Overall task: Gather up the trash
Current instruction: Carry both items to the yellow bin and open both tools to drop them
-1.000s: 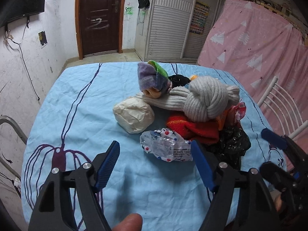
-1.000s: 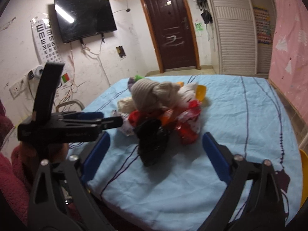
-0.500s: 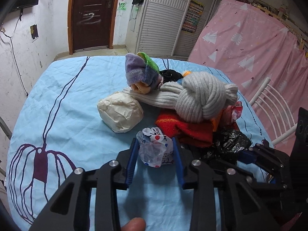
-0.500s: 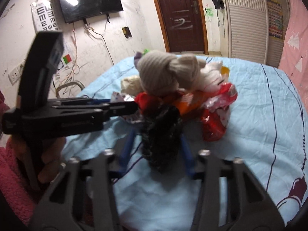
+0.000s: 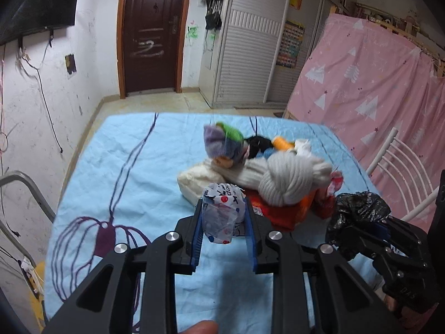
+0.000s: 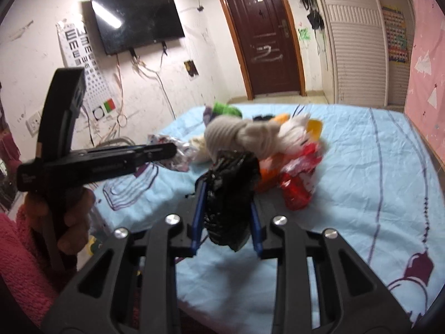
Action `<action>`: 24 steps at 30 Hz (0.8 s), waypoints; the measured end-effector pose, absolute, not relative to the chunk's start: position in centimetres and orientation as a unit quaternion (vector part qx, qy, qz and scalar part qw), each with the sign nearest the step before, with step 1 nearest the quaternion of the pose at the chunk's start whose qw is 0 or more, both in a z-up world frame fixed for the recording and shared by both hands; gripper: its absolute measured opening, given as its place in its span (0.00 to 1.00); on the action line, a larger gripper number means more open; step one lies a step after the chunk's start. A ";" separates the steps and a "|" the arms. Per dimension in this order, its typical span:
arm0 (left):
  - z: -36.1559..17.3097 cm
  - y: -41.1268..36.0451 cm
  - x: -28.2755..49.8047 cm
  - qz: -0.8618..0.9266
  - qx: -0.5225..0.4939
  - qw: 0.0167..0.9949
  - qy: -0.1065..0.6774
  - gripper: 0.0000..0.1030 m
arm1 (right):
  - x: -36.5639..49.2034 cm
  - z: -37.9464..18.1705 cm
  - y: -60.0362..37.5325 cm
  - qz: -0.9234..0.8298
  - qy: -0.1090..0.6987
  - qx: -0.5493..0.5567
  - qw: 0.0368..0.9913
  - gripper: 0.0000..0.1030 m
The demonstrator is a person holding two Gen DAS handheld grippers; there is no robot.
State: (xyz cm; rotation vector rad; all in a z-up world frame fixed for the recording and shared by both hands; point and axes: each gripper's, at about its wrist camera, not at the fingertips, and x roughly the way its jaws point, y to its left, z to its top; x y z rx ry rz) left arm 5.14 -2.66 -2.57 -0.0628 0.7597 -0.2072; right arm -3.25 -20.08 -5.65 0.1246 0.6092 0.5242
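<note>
- Left wrist view: the left gripper has its blue pads pressed on a crumpled clear wrapper printed with red and blue dots; the jaws are narrow and closing on it. The wrapper is raised off the table, over the near middle of the blue cloth.
- Right wrist view: the right gripper pinches a crumpled black plastic bag — glossy, wrinkled, hanging below the pads; jaws closing on it, above the near edge.
- Only the right view shows the wall television, the eye chart and the hand on the left tool; only the left view shows the white chair.
- Count: two grippers, two trash pieces held — one each.
- A red wrapper lies by the pile of knitted items at mid-table.
</note>
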 end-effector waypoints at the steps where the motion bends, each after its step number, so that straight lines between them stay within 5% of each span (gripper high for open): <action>1: -1.9 -3.0 4.9 -0.101 -0.026 0.926 0.363 0.17 | -3.5 -5.3 -20.5 0.251 0.291 0.063 0.921 0.26; 24: 4.8 -25.8 5.3 -0.281 0.068 0.904 0.316 0.17 | -6.6 -3.8 -41.0 0.009 0.240 0.150 0.959 0.26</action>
